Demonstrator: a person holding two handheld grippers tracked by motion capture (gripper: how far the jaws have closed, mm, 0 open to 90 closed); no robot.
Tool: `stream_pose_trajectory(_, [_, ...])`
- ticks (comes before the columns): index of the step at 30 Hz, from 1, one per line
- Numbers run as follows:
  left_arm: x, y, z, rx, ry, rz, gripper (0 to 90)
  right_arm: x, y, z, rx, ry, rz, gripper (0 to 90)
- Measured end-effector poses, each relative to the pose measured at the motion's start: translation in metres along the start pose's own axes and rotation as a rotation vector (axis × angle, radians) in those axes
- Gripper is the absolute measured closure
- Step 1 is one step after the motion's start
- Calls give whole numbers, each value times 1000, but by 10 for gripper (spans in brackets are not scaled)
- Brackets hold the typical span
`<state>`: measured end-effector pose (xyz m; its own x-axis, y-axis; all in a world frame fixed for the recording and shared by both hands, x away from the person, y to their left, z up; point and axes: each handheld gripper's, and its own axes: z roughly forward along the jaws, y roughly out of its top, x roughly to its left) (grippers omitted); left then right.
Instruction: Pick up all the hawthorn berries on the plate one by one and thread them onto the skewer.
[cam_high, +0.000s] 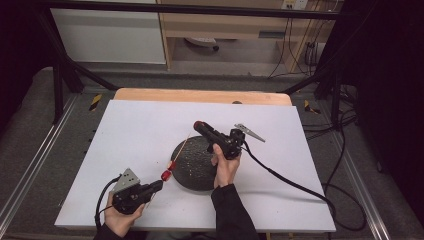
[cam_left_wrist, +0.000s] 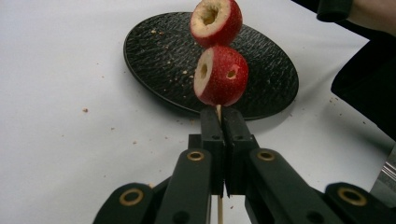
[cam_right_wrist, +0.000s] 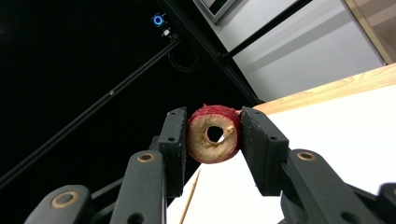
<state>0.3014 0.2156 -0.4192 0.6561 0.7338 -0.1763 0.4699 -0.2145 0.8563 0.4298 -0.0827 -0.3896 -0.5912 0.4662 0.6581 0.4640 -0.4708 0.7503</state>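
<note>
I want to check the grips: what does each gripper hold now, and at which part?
The left gripper clamps the wooden skewer just below its two fruit pieces. The right gripper pinches a cored red fruit ring by its skin sides.

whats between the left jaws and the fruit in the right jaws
In the high view, two red fruits on the skewer over the black plate.

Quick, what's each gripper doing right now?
Left gripper: closed on thin wooden skewer carrying two red cored fruits.
Right gripper: closed on red cored fruit piece.
</note>
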Motion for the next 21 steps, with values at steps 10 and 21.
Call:
stream_pose_trajectory(10, [-4,1,3,8,-19,1,883,-4,-2,2,33,-18,-86,626])
stream_pose_trajectory(21, [-6,2,6,9,-32,-6,883,-3,1,1,38,-8,-76,625])
